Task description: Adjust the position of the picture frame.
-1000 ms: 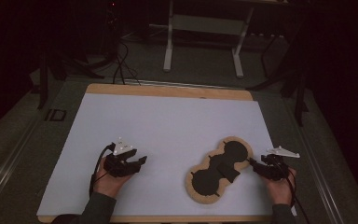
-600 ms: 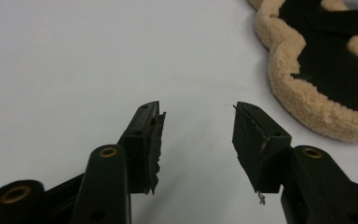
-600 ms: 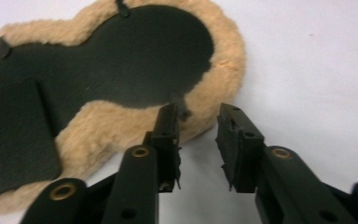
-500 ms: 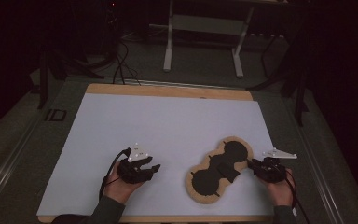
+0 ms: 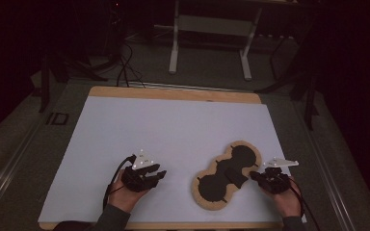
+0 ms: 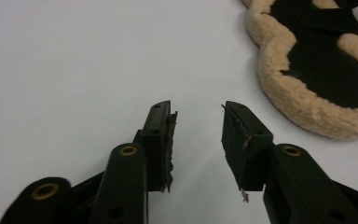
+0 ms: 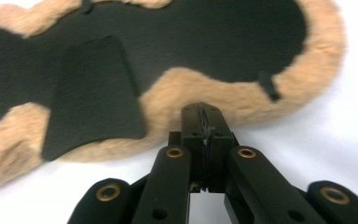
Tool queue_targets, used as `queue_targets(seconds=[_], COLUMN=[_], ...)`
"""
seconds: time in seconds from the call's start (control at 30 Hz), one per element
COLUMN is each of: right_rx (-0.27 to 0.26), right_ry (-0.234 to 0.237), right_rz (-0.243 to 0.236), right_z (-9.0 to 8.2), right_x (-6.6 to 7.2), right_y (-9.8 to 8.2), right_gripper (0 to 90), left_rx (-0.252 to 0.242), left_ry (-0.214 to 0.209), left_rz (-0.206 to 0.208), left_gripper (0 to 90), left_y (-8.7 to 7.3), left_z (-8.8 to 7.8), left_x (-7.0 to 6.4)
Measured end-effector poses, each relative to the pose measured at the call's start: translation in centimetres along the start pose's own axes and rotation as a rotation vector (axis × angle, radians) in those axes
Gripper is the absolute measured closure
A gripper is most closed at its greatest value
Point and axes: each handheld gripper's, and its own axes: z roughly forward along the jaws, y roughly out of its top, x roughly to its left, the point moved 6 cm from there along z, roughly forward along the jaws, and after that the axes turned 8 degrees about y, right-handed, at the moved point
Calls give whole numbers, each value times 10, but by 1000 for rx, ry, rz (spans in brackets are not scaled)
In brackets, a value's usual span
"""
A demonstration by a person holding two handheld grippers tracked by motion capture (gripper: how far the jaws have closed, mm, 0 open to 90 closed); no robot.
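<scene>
Our right gripper (image 7: 204,122) jaws have just clenched at the pad's (image 7: 242,100) fleece rim, maybe pinching only fluff. It could slip free. Our left gripper (image 6: 198,135) jaws, just narrowing, stand released over the bare surface (image 6: 74,60).

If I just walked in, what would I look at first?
Probably the fuzzy tan pad with a black middle, shaped like a peanut, lying at the near right of the white table. The right gripper is shut at the pad's fluffy edge; whether it pinches the fleece is hard to tell. The left gripper points at bare table with nothing between its jaws, which have just been closing.
</scene>
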Motion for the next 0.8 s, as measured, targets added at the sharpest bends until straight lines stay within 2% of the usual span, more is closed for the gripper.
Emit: queue_targets(seconds=[0.07,0.13,0.2,0.43,0.8], right_rx=[25,28,19,1,20], right_ry=[28,27,52,79,64], right_rz=[-14,-19,-8,-5,0], right_z=[3,4,2,1,1], right_x=[5,6,6,9,9], right_y=[-1,-1,-1,0,0], right_gripper=[900,900,900,900,900], left_rx=[1,4,12,43,67], left_ry=[-11,-25,-38,-64,-81], left_rz=[6,17,36,81,132], left_gripper=[676,684,717,761,829], left_y=[0,-1,-1,-6,-10], left_z=[0,1,2,9,16], left_x=[-4,-10,-15,-27,-41])
